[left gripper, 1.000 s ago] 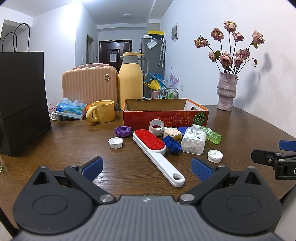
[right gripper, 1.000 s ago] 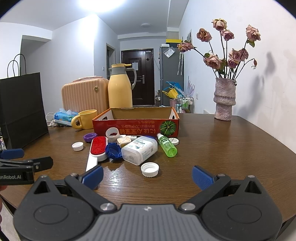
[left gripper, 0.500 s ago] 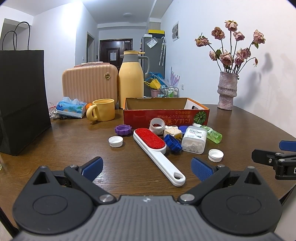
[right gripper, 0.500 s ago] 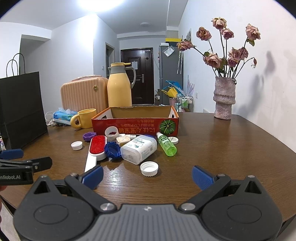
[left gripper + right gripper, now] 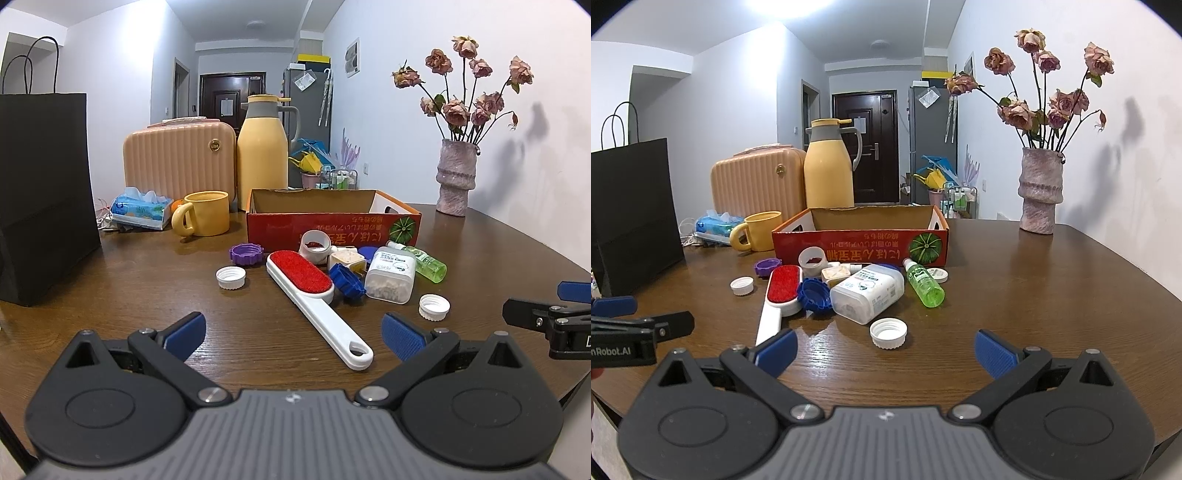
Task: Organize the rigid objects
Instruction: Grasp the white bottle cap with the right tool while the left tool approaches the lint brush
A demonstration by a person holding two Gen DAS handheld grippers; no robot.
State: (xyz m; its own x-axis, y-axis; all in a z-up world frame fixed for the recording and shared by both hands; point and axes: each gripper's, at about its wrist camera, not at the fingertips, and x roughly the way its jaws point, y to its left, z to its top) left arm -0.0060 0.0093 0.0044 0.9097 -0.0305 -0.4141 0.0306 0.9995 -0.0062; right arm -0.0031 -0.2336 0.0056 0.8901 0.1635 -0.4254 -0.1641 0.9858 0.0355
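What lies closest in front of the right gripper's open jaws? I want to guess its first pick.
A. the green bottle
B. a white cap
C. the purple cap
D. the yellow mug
B: in the right wrist view, a white cap sits on the table just ahead of the right gripper, nearer than the green bottle or the purple cap.

Dark wood bench (image 5: 110,295). On it: red cardboard box (image 5: 332,229), lint brush (image 5: 314,291), white caps, green bottle (image 5: 424,260), yellow mug (image 5: 203,218), jug (image 5: 263,155), vase (image 5: 453,177), black bag (image 5: 44,192).
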